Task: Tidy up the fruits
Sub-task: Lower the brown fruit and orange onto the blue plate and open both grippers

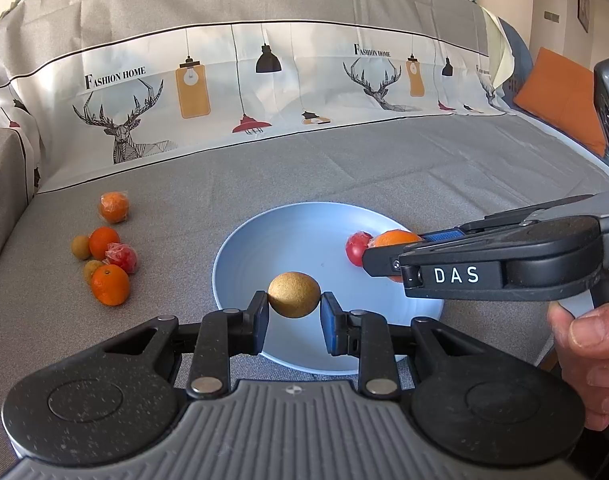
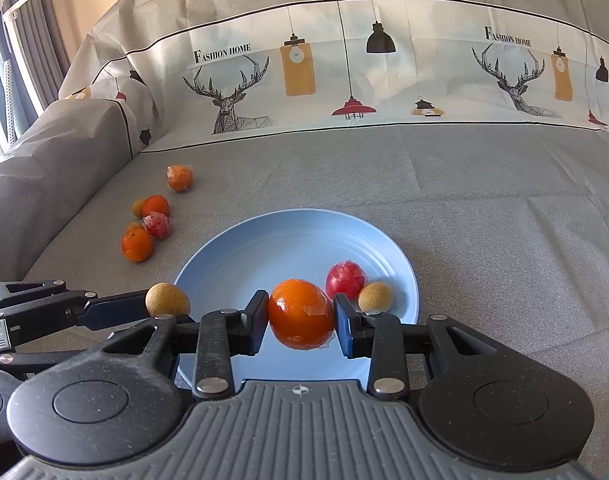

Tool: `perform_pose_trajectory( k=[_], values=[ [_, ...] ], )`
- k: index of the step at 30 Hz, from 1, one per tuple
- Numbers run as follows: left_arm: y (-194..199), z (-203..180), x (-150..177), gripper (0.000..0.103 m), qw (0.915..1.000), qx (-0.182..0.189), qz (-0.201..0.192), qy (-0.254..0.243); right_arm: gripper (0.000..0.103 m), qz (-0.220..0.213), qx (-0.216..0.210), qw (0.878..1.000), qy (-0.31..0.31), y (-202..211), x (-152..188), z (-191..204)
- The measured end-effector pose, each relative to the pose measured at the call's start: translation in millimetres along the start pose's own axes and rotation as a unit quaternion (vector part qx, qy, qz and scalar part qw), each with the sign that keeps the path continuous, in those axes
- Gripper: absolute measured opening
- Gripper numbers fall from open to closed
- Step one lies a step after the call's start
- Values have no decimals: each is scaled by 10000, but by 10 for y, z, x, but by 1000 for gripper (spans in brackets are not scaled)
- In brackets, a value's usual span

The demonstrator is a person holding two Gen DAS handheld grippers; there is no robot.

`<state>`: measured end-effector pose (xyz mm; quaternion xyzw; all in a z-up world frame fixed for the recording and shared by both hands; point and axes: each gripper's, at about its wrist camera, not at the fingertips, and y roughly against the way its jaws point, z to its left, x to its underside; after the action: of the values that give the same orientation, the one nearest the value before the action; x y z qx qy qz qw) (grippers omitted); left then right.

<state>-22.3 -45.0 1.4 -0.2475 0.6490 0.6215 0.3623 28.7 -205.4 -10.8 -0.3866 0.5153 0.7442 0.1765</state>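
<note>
Pinched between the left gripper (image 1: 294,307) jaws, a round, rough-skinned tan longan (image 1: 294,294) hangs over the smooth blue plate (image 1: 264,248). From the right wrist, the right gripper (image 2: 301,320) clamps a glossy, film-wrapped orange (image 2: 301,314) above that plate (image 2: 240,256), where a wrapped red fruit (image 2: 345,280) and another longan (image 2: 375,297) lie.

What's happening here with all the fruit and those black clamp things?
A person is gathering fruit onto a blue plate using two handheld grippers. The left gripper holds a small brown fruit above the plate; the right gripper holds a wrapped orange over it. A red fruit and another brown fruit already lie on the plate. Six more fruits wait on the grey cloth.
</note>
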Motion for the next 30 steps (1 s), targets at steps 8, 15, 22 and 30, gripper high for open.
perform_pose_trajectory(
  k=[8, 15, 22, 30],
  values=[
    [5, -6, -4, 31, 10000, -1, -9, -3, 36, 3, 2, 10000, 7, -3, 2, 4],
    [1, -6, -12, 31, 10000, 1, -16, -1, 36, 5, 8, 10000, 2, -1, 2, 11],
    [1, -5, -12, 30, 10000, 1, -19, -6, 36, 7, 8, 10000, 3, 2, -2, 12],
    [-8, -10, -18, 53, 10000, 7, 66, 18, 52, -11, 110, 9999, -1, -4, 4, 8]
  ],
)
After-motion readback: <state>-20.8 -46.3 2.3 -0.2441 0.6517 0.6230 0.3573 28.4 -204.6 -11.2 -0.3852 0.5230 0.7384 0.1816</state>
